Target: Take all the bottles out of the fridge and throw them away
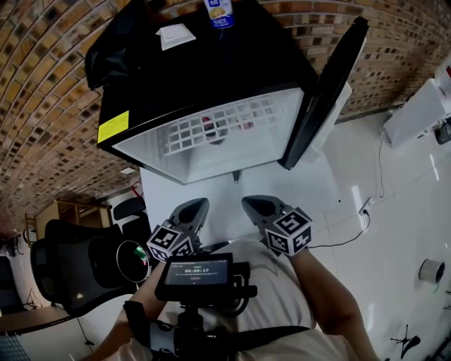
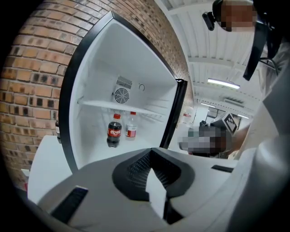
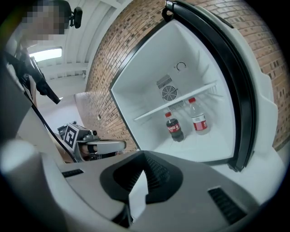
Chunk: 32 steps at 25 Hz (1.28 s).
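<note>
Nearest the camera, a small screen is mounted at the person's chest. Just beyond it the left gripper and the right gripper are held side by side, both aimed at the fridge. The left gripper's fingers are seen pressed together with nothing between them. The right gripper's fingers are likewise closed on nothing.

A black office chair stands to the left, and a cable is trailed over the glossy floor to the right.

The black fridge is set on a white bench against a brick wall. Its door is swung wide to the right, so the white interior is laid open to both grippers. A yellow sticker is fixed on its left side. A wire shelf spans the interior above the bottles; from the head view they are made out only through its grid.

Two bottles are stood upright on the fridge floor, just beside each other, below a round fan grille. The cola bottle is dark, with a red cap and red label. The clear bottle carries a red cap and a red-and-white label.

On the fridge top a white paper, a black bag and a blue-labelled bottle are seen.
</note>
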Available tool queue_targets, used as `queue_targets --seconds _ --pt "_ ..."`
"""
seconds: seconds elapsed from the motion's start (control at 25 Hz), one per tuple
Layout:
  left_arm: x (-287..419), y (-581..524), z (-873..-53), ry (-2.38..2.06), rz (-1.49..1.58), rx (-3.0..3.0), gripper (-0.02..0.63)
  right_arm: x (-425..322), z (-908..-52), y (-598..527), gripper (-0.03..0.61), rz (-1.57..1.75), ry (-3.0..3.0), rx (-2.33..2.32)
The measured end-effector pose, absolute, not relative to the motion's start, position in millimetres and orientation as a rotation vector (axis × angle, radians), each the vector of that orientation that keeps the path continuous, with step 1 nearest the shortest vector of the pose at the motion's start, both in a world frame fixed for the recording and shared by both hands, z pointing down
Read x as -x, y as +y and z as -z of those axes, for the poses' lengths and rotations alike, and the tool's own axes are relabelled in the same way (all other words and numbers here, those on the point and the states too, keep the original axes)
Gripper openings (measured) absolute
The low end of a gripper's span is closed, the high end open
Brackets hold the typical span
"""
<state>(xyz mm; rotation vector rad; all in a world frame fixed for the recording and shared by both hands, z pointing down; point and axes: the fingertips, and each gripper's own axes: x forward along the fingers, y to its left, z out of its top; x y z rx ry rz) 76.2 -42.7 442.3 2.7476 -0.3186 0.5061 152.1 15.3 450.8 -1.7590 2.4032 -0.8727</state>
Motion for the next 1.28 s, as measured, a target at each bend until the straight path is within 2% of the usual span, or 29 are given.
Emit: queue_targets --seconds 1.28 --pt "-66.1 -31.8 -439.4 -0.276 -0.515 -2.793 0.0 -135.1 -449.1 20.9 0.003 0.845 2.42 1.75"
